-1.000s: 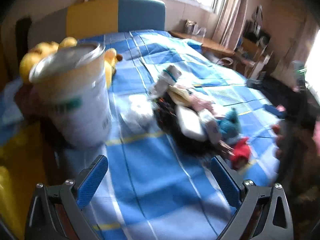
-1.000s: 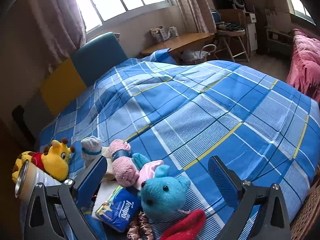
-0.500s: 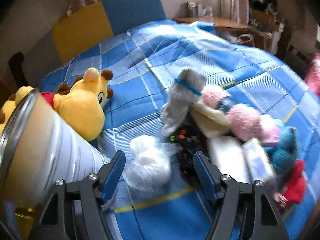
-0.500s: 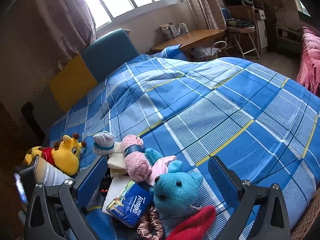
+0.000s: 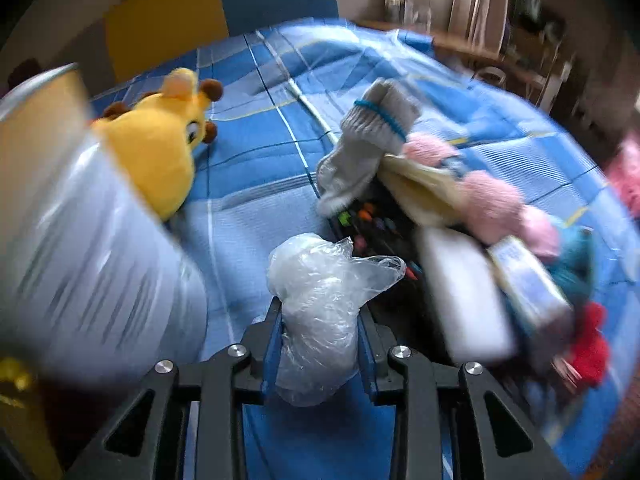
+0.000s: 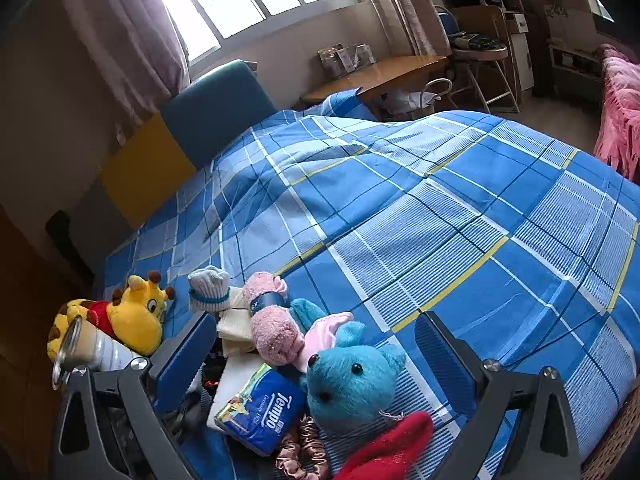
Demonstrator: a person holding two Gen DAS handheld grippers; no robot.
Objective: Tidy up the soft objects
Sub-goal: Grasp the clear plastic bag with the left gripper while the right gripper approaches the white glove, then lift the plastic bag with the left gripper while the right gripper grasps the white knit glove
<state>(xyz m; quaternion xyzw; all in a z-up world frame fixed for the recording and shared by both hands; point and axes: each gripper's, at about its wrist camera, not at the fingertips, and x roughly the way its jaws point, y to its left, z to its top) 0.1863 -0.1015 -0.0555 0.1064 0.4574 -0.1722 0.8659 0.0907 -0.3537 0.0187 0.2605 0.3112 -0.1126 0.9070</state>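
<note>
Spread across both views: a bed (image 6: 400, 208) under a blue plaid quilt with white and yellow lines, backed by a teal and yellow headboard (image 6: 180, 136). Beyond it, a wooden desk (image 6: 384, 74) beneath the window.

Lying tipped at the bed's near left edge: a large metal can (image 5: 92, 248), open rim toward the camera in the right wrist view, touching the yellow giraffe plush (image 5: 160, 152) behind it.

Heaped near the foot of the bed: a teal plush bear (image 6: 352, 380), a pink fuzzy roll (image 6: 272, 320) with a dark band, a grey sock (image 5: 368, 148) with a blue stripe, a blue Tempo tissue pack (image 6: 260, 408), a red fuzzy piece (image 6: 388, 452) and a pinkish-brown scrunchie (image 6: 300, 456), all touching or overlapping.

Left claw (image 5: 318, 340): closed on a crumpled clear plastic bag (image 5: 324, 292), pads pressing both sides, the bag bulging out ahead of the fingertips, just beside the heap and near the can. Left wrist view blurred at the edges.

Right claw (image 6: 316, 344): spread wide, gripping nothing, poised above the heap with the teal bear between its fingers in the view.
</note>
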